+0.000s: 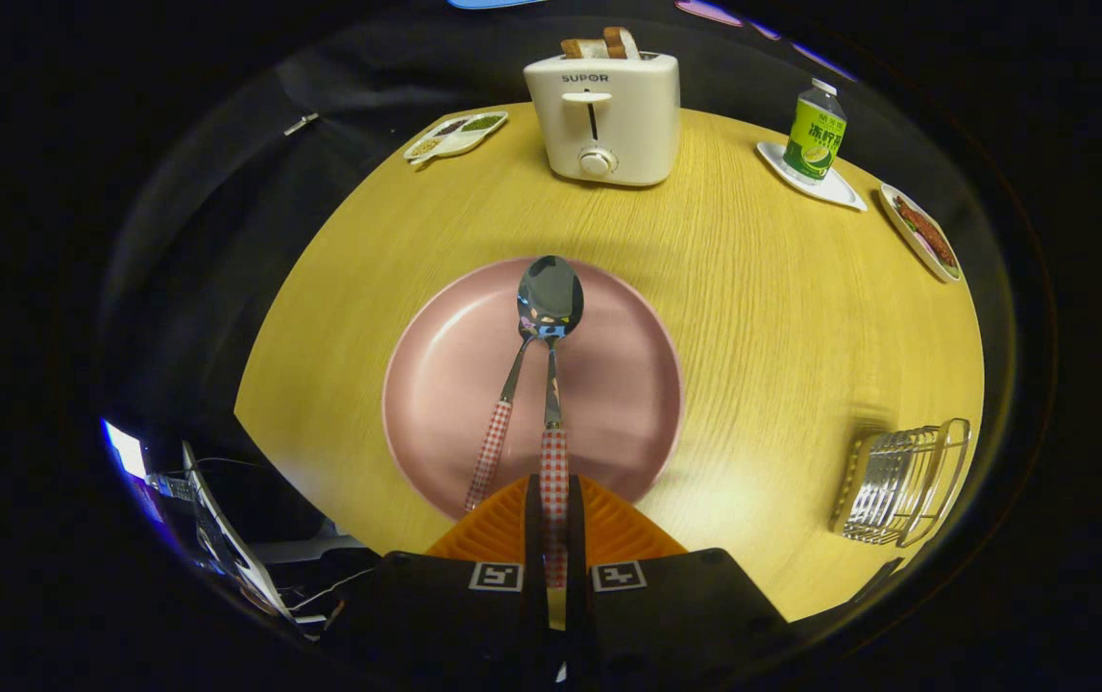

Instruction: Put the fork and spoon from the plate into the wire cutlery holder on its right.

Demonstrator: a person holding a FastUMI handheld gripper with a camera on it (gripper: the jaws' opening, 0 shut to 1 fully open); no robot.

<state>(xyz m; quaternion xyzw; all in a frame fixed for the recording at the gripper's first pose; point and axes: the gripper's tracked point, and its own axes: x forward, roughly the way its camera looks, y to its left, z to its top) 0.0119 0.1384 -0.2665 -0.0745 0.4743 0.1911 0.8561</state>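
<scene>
A pink plate [435,384] lies on the round wooden table just ahead of my fingers. The spoon [551,296], with a shiny bowl and a red-checked handle, runs straight from the plate's far half back into my gripper [554,514]. The gripper is shut on that handle. A second red-checked handle, the fork [491,461], lies a little left of it on the plate. The fork's head is hidden under the spoon's bowl. The wire cutlery holder [901,481] stands on the table to the right of the plate, level with my fingers.
Beyond the plate stands a white toaster [608,120] with bread in it. A divided snack dish [454,135] sits to its left. At the far right, a green bottle [815,135] rests on a white dish, next to a plate of food [925,235].
</scene>
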